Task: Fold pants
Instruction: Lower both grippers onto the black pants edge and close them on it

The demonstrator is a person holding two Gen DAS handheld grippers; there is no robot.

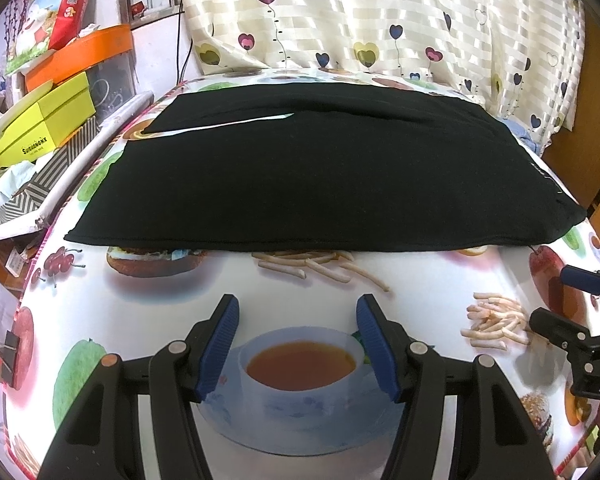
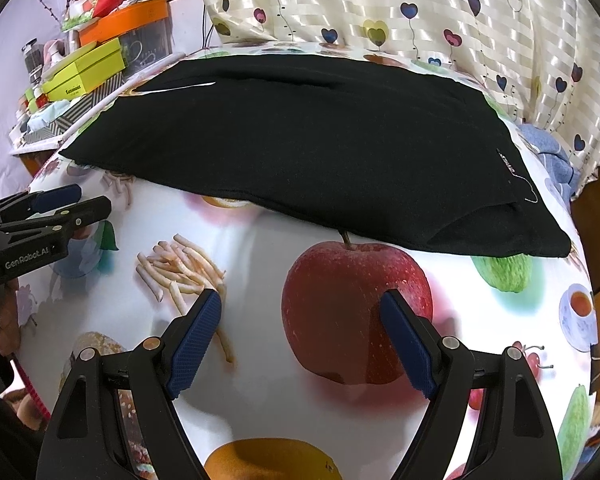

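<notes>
Two handheld grippers hover with fingers spread and empty over a table dressed in a food-print tablecloth (image 1: 420, 276), short of the black pants (image 1: 320, 168) that lie flat farther back, near the heart-patterned curtain (image 1: 380, 20). The garment's long axis runs left to right across both views, its near hem facing the tools, and a thin pale slit toward the far left suggests the two legs lie side by side with the waist end at the right, where a small white logo shows. The left gripper (image 1: 298, 344) sits over a printed cup of tea, roughly opposite the middle of the near edge; the right gripper (image 2: 300, 340) sits over a printed red apple, closer to the right-hand end, where the cloth's corner nearly reaches the table's edge. Each tool appears at the rim of the other's view, side by side and apart. Neither touches the cloth. Judged from this layout, folding has barely begun or not at all, and the next reach would go forward to the near hem, the left tool better placed for the leg end and the right for the waist corner. Boxes (image 1: 44, 120) are stacked off the table's left side.
</notes>
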